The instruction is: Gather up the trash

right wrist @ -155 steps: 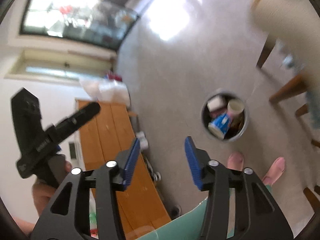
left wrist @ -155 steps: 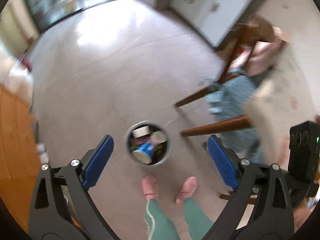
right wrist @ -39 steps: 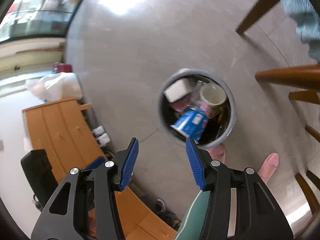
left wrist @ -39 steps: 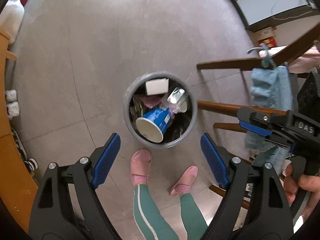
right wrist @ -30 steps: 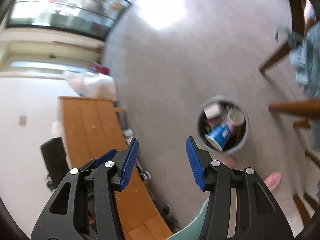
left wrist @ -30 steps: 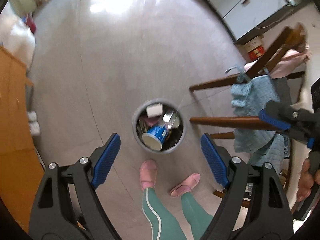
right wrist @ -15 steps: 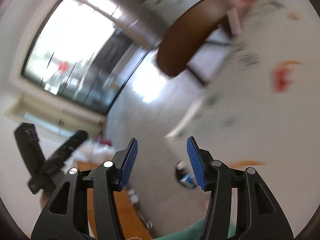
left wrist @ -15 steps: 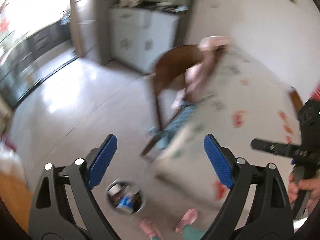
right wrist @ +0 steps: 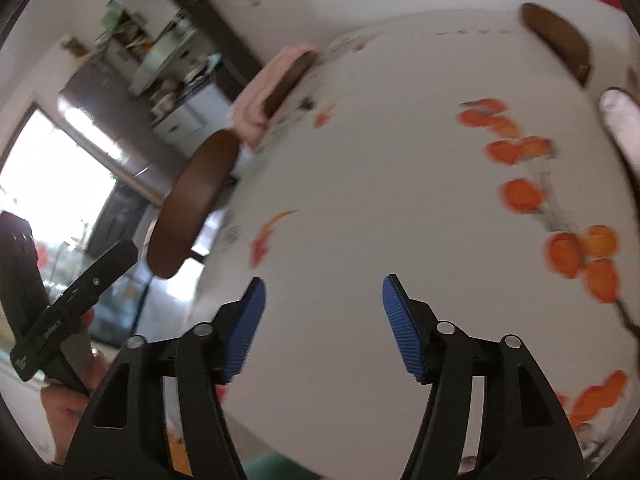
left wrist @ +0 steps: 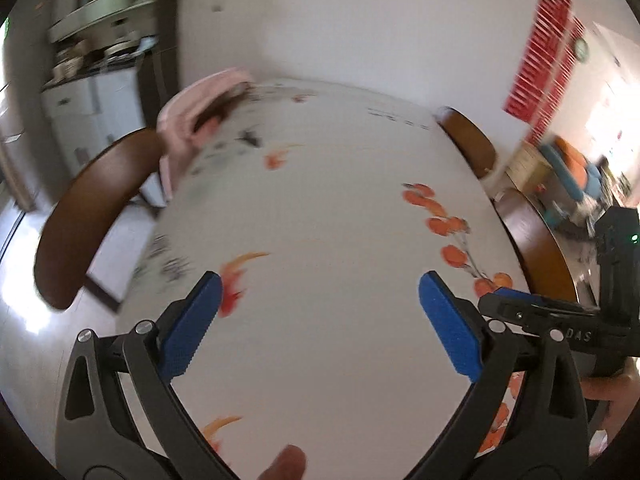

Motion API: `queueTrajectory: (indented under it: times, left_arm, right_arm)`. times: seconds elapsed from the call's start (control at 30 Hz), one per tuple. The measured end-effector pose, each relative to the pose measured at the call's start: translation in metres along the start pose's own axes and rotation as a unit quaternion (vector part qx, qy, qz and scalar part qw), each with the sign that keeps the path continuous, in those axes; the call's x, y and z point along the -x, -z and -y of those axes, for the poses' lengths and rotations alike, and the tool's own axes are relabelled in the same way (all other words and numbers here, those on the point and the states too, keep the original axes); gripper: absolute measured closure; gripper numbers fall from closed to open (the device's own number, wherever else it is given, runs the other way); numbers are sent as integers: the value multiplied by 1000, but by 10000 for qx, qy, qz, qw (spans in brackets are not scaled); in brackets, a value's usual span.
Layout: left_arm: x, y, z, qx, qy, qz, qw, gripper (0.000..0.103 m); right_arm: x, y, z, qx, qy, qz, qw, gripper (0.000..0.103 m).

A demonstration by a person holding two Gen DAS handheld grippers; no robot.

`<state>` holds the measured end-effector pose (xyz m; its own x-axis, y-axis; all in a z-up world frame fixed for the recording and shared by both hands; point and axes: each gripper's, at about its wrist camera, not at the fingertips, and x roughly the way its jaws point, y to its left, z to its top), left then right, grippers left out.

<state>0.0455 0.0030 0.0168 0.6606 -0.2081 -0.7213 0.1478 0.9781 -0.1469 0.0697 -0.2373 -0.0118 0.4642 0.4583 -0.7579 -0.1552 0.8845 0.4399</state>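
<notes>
Both views look down on a dining table under a white cloth point(left wrist: 340, 200) printed with orange fruit and fish. No loose trash shows on it, and the bin is out of view. My left gripper point(left wrist: 320, 284) hangs above the near half of the table. Its jaws are opening wide and nothing is between the blue pads. My right gripper point(right wrist: 325, 284) is over the same cloth point(right wrist: 400, 180), jaws opening and also empty. A blurred pale shape point(right wrist: 620, 120) at the right edge cannot be made out.
Dark wooden chairs stand around the table: one at the left point(left wrist: 88, 208), one with a pink cloth point(left wrist: 192, 108) over it, and one at the far right point(left wrist: 468, 144). White cabinets point(left wrist: 88, 100) stand behind. A red hanging point(left wrist: 540, 48) is on the wall.
Both grippers swung up from the floor bin to the table. The bin and the person's pink slippers have left view. Both pairs of jaws stand wider than before.
</notes>
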Motion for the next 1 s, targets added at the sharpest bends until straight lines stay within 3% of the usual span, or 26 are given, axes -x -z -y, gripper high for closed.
queueTrajectory:
  times: [0.3,0.57,0.63,0.9,1.0]
  left_arm:
    - [-36,-17,62,-896,490,-206,9946,7]
    - [-49,-28,66,-1137,747,-247,9904,7]
    - [-52,-28,63,-1176,726,-265,9900,7]
    - [-68,-26,47,-1014,687,-420,9916,7]
    - [-72,-25,46,-968,709,-444,9918,7]
  right_arm:
    - [5,-11,44,-477,727,393,9954,32]
    - [-1,-3,41,-700,1333,593,9868,22]
    - [-6,0,40,-770,1543,634,9830,13]
    - [-27,4,21,-478,2089,555,9752,13]
    - [-31,5,15,-396,2057,533,9764,12]
